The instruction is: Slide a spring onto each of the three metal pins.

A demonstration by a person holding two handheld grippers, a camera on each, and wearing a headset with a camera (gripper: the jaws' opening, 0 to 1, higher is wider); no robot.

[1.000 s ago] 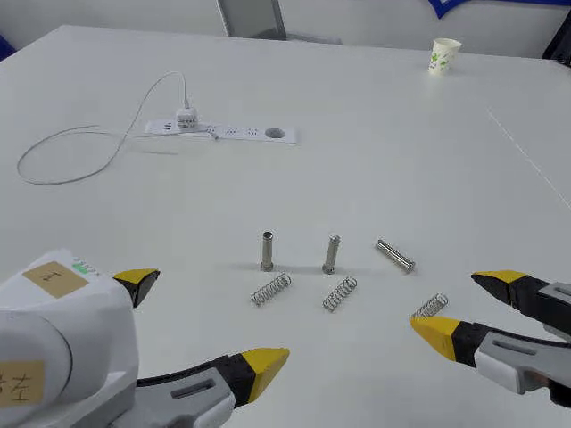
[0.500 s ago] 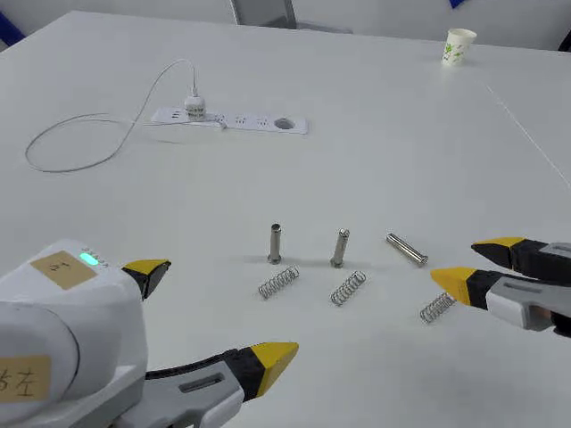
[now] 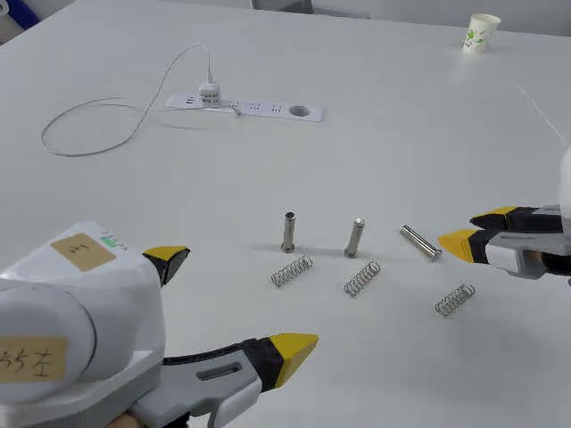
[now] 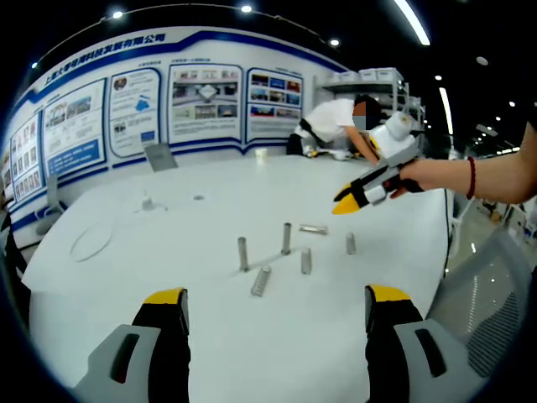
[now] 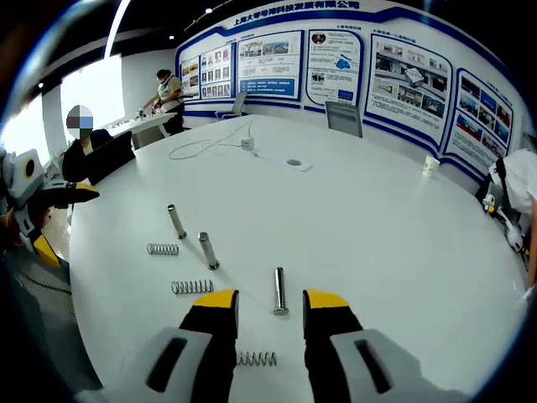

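Note:
Two metal pins stand upright mid-table, one on the left (image 3: 288, 232) and one on the right (image 3: 354, 238). A third pin (image 3: 419, 242) lies flat to their right. Three springs lie in front of them: left (image 3: 292, 271), middle (image 3: 362, 278), right (image 3: 455, 300). My right gripper (image 3: 473, 230) is open, its yellow tips just beyond the lying pin's right end. In the right gripper view that pin (image 5: 277, 290) lies between the jaw tips, untouched. My left gripper (image 3: 234, 303) is wide open and holds nothing, near the front left, well short of the left spring (image 4: 260, 280).
A white power strip (image 3: 245, 108) with a looping cable lies at the back left. A paper cup (image 3: 483, 31) stands at the far right. A person bends over another table (image 4: 336, 122) in the background.
My right gripper has moved away from the right spring, back toward the lying pin, and its jaws have narrowed. The left gripper has held its place. The head camera has shifted.

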